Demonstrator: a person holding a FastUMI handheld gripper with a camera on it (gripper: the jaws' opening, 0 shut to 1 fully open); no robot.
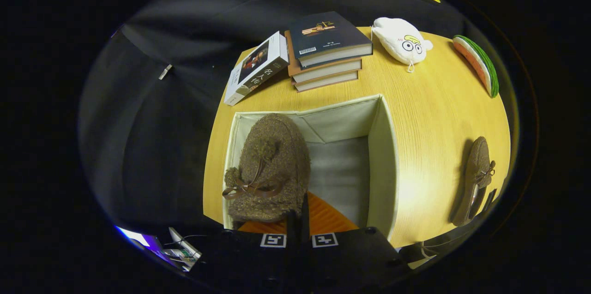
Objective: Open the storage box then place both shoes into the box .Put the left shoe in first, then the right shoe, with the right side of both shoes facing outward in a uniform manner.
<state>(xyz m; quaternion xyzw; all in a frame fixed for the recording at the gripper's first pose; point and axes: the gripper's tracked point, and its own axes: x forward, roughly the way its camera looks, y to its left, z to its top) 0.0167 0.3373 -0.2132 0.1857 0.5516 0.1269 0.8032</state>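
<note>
Now, gripper view: your gripper (299, 220) fingers pinched together on heel of fuzzy brown shoe (270, 165), lowered into open storage box (382, 155). Second shoe (475, 181) waits on table (429, 100), well apart. Half remains.

On my bench (429, 114) I see a stack of books (325, 51) with another book (256, 68) leaning against its side, a white plush toy (401, 45) beside them, and a watermelon-slice cushion (478, 65) farther along.
</note>
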